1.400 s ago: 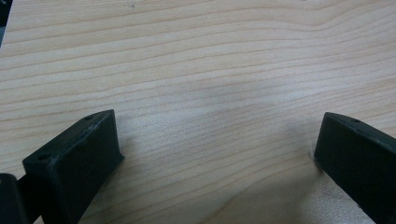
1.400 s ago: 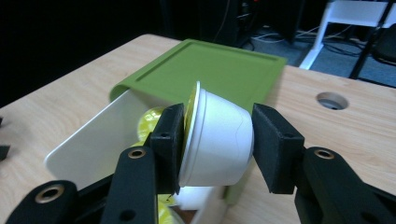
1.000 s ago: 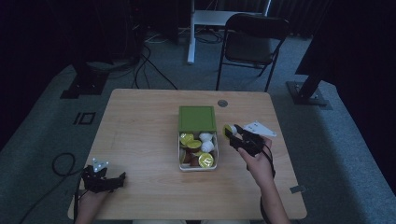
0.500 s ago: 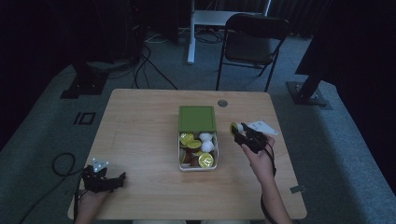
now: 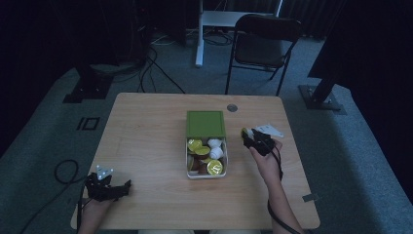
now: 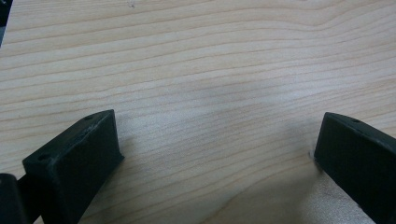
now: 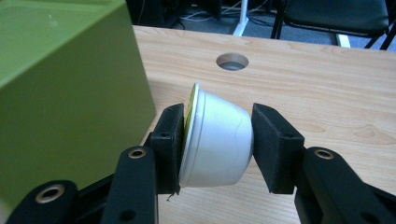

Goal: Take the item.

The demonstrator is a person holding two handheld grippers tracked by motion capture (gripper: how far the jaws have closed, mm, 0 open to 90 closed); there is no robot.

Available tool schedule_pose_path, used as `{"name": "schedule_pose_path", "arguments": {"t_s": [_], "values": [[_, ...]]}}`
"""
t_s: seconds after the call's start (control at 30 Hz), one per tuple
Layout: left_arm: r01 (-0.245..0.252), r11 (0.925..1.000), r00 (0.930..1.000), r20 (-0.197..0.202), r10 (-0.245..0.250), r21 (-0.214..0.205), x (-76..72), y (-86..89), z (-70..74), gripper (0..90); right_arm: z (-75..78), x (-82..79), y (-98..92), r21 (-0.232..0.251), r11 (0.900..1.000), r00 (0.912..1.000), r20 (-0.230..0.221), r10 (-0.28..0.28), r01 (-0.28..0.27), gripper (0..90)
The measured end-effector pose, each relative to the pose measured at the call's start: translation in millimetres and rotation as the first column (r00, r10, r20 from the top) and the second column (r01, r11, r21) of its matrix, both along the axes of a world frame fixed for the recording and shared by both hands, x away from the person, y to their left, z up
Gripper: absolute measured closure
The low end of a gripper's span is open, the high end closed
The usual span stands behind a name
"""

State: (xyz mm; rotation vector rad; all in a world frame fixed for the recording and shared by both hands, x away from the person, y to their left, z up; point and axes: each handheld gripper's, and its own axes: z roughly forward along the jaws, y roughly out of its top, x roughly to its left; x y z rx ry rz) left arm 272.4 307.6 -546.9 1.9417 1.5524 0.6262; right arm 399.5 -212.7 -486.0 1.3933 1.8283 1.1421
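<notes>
Nearest the person, the left gripper (image 5: 108, 187) rests at the front left of the pale, fine-grained wooden table (image 5: 146, 146), jaws spread wide over bare wood. Farther in, the white box (image 5: 206, 158) holds round foil-topped pods, yellow and brown (no lettering readable), with its flat green lid (image 5: 206, 124) just behind. Right of the box, the right gripper (image 7: 217, 135) clamps a small white tapered cup (image 7: 215, 140) sideways, its yellow-green foil top against one pad. Beyond lies a round hole (image 7: 232, 61) in the tabletop.
</notes>
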Motion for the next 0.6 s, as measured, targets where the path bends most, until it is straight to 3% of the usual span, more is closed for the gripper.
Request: {"name": "schedule_pose_path", "arguments": {"t_s": [0.2,0.6], "values": [[0.000,1.0000,1.0000,0.000,0.000,0.000,0.0,0.0,0.0,0.3,-10.0,12.1,1.2,0.011,0.9998,0.9996,-0.024,-0.015,0.016,55.6],[0.000,1.0000,1.0000,0.000,0.000,0.000,0.0,0.0,0.0,0.3,-34.3,31.7,1.9,-0.017,0.9987,0.9931,-0.106,-0.050,0.049,55.6]]}}
